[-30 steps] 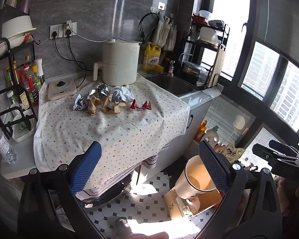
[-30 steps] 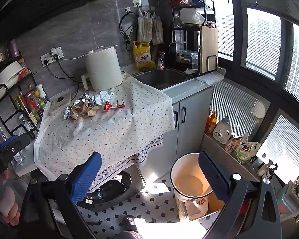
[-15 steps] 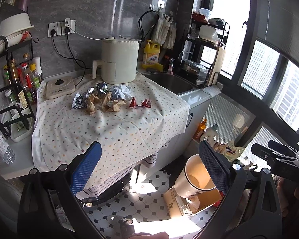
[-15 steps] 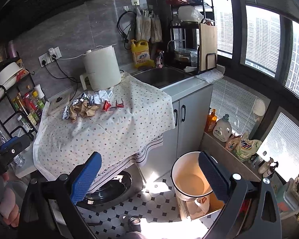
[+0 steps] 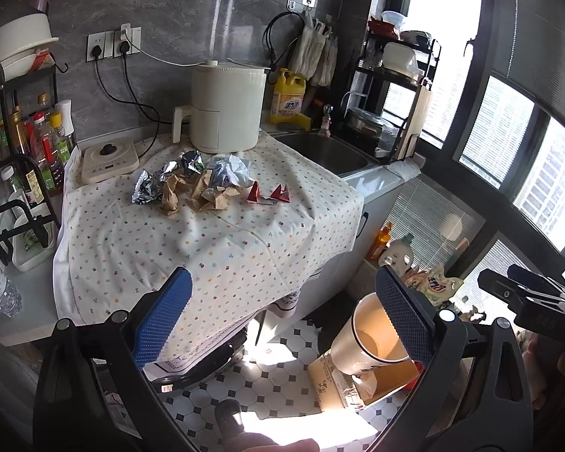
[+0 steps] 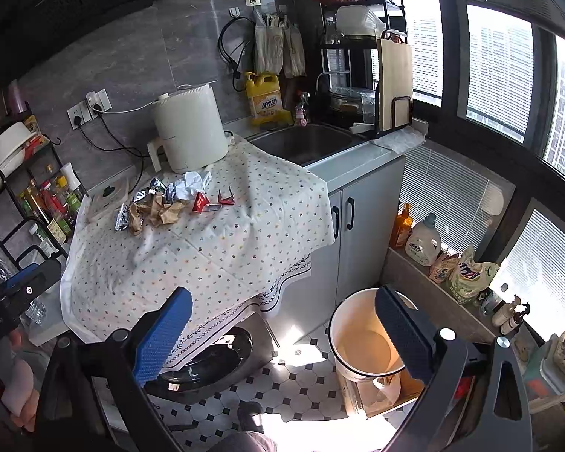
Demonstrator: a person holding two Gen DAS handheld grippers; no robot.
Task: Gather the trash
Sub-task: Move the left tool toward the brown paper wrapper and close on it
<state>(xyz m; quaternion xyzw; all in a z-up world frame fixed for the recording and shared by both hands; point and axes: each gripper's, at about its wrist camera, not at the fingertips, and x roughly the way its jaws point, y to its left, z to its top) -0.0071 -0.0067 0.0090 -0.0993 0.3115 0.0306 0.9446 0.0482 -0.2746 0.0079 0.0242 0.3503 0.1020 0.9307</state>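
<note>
Both my claws — left [image 5: 282, 316] and right [image 6: 282, 324] — hang spread wide, gripping nothing. Crumpled trash [image 5: 203, 186] sits on the dotted cloth [image 5: 207, 241]; the bucket [image 6: 361, 342] stands on the floor below.

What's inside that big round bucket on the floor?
The bucket looks empty: only its bare, sunlit bottom shows. The right gripper's finger covers part of the inside, so that bit stays hidden.

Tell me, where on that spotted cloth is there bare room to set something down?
The near half of the spotted cloth, between the trash pile and the front edge, is bare. So is the right strip between the red wrappers and the sink. The back is crowded: the white appliance, small scale and trash sit close together.
</note>
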